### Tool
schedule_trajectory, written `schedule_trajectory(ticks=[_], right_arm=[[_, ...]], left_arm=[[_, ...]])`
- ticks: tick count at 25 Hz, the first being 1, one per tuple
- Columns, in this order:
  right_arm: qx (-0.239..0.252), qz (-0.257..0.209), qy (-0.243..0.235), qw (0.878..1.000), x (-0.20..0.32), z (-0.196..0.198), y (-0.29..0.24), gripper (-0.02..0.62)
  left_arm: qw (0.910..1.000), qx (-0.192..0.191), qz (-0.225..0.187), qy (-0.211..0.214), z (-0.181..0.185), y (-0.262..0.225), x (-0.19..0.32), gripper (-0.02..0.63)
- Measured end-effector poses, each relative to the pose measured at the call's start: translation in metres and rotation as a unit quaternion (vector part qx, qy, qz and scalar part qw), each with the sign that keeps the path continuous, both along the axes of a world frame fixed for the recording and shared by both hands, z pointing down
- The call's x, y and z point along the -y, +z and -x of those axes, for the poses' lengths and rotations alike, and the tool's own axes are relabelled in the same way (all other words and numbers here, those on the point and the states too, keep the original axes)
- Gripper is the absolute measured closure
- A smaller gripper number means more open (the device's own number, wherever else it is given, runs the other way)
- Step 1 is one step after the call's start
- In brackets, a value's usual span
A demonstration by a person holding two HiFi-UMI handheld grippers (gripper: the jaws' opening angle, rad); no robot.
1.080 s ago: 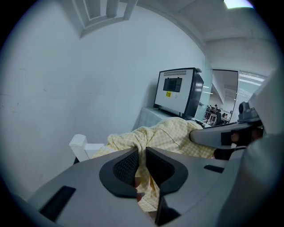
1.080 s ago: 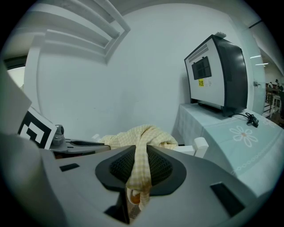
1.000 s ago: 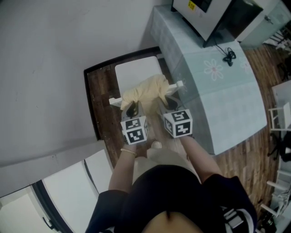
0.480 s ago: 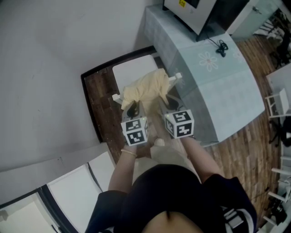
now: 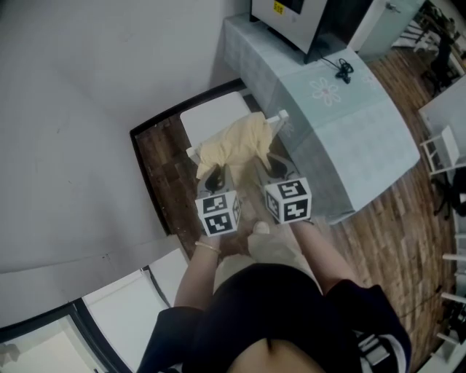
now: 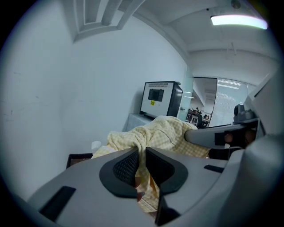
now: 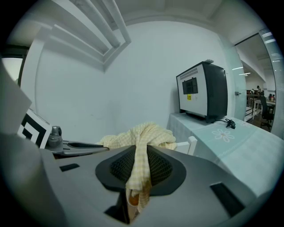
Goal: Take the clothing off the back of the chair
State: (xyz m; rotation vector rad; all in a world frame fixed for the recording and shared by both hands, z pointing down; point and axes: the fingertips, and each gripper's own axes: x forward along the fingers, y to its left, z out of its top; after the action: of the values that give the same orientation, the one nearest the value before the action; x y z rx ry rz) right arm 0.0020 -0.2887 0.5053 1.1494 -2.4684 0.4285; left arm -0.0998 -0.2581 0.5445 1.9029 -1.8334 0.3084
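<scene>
A pale yellow checked garment is bunched over the back of a white chair in the head view. My left gripper is shut on its left part, with the cloth pinched between the black pads. At the garment's right part my right gripper is also shut, a fold of the cloth hanging through its jaws. Both grippers point forward and somewhat down at the chair back. The chair's top rail shows as white ends on either side of the cloth.
A table with a light green floral cloth stands right of the chair, bearing a dark boxy machine and a black cable. A grey wall is on the left. The chair stands on dark wood flooring. White chairs sit at far right.
Both grippers have risen and drawn back a little with the garment in them. The cloth is bunched higher over the chair back. The view has shifted, so the chair sits higher in the picture.
</scene>
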Motion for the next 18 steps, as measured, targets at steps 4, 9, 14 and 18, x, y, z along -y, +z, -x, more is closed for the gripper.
schedule_trajectory(ticks=[4, 9, 14, 18], right_arm=[[0.002, -0.006, 0.011, 1.000, -0.015, 0.002, -0.006, 0.517], [0.002, -0.013, 0.024, 1.000, -0.033, 0.001, -0.012, 0.517], [0.002, -0.015, 0.036, 0.999, -0.053, 0.000, -0.015, 0.517], [0.004, -0.021, 0.044, 0.999, -0.072, 0.000, -0.017, 0.517]], left_arm=[[0.9999, 0.000, -0.007, 0.011, 0.003, -0.007, -0.012, 0.558], [0.9997, 0.001, -0.010, 0.024, 0.002, -0.011, -0.027, 0.558], [0.9993, -0.004, -0.014, 0.036, 0.003, -0.014, -0.044, 0.558], [0.9989, -0.008, -0.018, 0.043, 0.003, -0.016, -0.061, 0.558]])
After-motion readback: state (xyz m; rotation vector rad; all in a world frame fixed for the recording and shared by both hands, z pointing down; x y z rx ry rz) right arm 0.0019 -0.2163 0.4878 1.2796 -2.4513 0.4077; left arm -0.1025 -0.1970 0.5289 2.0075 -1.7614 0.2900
